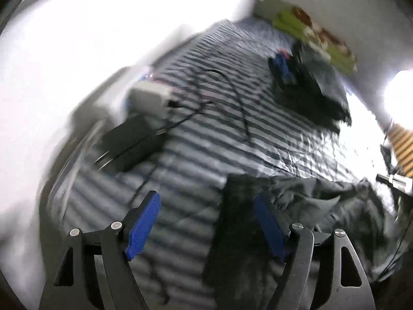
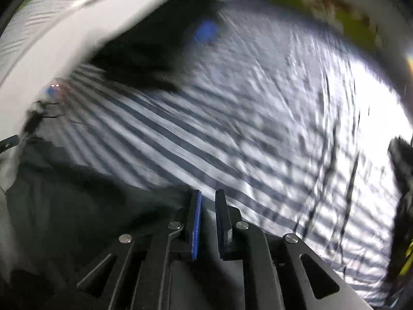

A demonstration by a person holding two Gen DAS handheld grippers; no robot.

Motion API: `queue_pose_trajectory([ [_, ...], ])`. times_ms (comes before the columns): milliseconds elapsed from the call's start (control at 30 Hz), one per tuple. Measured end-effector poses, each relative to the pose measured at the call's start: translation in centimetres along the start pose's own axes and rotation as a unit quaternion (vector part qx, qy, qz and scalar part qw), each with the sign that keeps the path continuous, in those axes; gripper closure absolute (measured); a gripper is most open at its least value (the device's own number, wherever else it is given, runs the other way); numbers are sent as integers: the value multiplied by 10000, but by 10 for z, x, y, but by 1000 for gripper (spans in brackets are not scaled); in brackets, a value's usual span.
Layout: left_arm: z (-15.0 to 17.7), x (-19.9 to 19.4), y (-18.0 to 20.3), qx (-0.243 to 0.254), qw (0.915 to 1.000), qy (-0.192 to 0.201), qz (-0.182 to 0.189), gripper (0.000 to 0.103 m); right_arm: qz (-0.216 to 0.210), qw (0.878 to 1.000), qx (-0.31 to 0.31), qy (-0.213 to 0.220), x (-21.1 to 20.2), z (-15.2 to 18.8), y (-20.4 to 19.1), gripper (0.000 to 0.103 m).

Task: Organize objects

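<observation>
Blue-padded fingers (image 1: pixel 143 223) of the left gripper (image 1: pixel 206 222) fill the foreground of the left wrist view. Its jaws stand wide apart, with nothing between the pads. Below and between them lies the striped bedsheet (image 1: pixel 206 118), with blue-grey and white bands. A dark grey garment (image 1: pixel 309 201) lies crumpled on the sheet under and beyond the right-hand finger, reaching toward the right edge of the picture.

Farther along the sheet:
- A black power adapter (image 1: pixel 131 142) lies at the left, its two metal prongs pointing lower left.
- A white charger block (image 1: pixel 152 98) sits just beyond the adapter, near the bed's left edge.
- Thin black cables (image 1: pixel 232 95) run from these across the stripes.
- A pile of dark clothing (image 1: pixel 315 90) lies at the far right, with a blue item (image 1: pixel 284 69) against its left side; blur hides what that item is.
- A green patterned cloth (image 1: pixel 315 36) lies along the far wall.

In the right wrist view, the right gripper (image 2: pixel 208 193) points down at the same sheet (image 2: pixel 206 134). Its jaws are parted by a narrow gap only, and nothing is visible in that gap. A dark grey garment (image 2: pixel 77 193) lies on the sheet to the left of the fingers, its edge reaching up to them; contact cannot be confirmed. Dark clothing (image 2: pixel 155 51) lies at the far end of the sheet, heavily blurred.
</observation>
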State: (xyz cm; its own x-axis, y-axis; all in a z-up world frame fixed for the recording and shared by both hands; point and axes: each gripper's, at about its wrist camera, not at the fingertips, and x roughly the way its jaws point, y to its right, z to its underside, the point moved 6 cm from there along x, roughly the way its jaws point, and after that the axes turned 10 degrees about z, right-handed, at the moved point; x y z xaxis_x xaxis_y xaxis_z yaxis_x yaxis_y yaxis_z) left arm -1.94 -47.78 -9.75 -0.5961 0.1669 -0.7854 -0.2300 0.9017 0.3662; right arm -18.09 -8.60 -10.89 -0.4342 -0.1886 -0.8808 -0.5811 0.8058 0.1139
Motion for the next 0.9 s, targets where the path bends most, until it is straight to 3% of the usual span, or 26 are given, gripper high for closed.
queue_pose_trajectory([
  [100, 26, -27, -24, -416, 9988, 217, 99, 25, -699, 9934, -821, 395, -49, -3, -72, 83],
  [200, 55, -40, -40, -728, 9970, 203, 165, 26, -1469, 9681, -1962, 525, -86, 7, -178, 69],
  [267, 76, -44, -41, -686, 9974, 147, 156, 26, -1884, 9423, -2715, 537, -103, 19, -253, 58],
  [400, 106, -47, -37, -580, 9979, 46, 283, 28, -1978, 9106, -3594, 502, -104, 34, -348, 52],
  [500, 121, -49, -32, -377, 9988, -22, 307, 30, -1427, 8960, -4181, 438, -76, 42, -392, 52],
  [533, 125, -48, -31, -346, 9988, -39, 348, 32, -969, 8960, -4308, 471, -61, 40, -397, 57],
  [567, 128, -48, -29, -346, 9985, -42, 430, 37, -851, 8985, -4285, 437, -53, 39, -394, 84],
  [600, 129, -48, -28, -337, 9982, -58, 497, 40, -958, 9072, -4087, 261, -48, 33, -388, 99],
  [667, 130, -46, -18, -188, 9978, -86, 630, 51, -1391, 9324, -3333, 152, -54, 10, -370, 98],
  [767, 122, -39, 6, 64, 9953, -96, 966, 60, -1630, 9542, -2453, 517, -75, -24, -330, 98],
  [900, 108, -32, 47, 521, 9893, -30, 1364, 60, -1909, 9633, -1776, 644, -95, -47, -291, 98],
])
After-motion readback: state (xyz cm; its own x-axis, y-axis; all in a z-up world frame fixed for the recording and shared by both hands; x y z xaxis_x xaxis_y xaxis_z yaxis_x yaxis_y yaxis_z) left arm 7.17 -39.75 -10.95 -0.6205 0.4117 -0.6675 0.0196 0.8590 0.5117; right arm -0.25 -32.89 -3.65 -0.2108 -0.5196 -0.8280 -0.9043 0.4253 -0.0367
